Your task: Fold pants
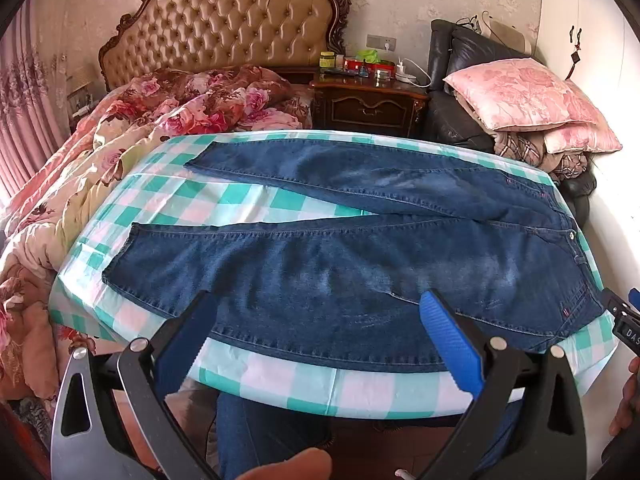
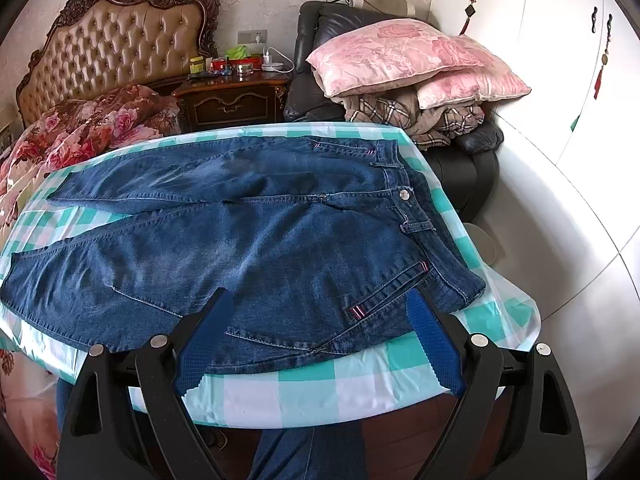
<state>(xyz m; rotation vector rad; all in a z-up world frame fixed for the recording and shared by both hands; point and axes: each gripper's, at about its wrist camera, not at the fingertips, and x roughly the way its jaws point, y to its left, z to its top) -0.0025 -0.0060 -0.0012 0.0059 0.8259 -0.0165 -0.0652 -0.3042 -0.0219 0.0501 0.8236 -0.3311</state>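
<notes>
Dark blue jeans (image 1: 340, 248) lie flat on a table with a green and white checked cloth (image 1: 280, 384). The legs spread toward the left and the waistband with its button (image 2: 406, 194) lies at the right. My left gripper (image 1: 320, 308) hovers open over the near leg at the table's front edge, nothing between its blue pads. My right gripper (image 2: 320, 304) is open too, above the near hip and pocket of the jeans (image 2: 240, 240). Its tip (image 1: 624, 312) shows at the right edge of the left wrist view.
A bed with a flowered quilt (image 1: 100, 152) and a tufted headboard stands left of the table. Behind are a dark nightstand (image 1: 368, 108) with jars and a black armchair piled with pink pillows (image 2: 408, 60). White cupboards (image 2: 560, 60) are at the right. A person's legs are under the table.
</notes>
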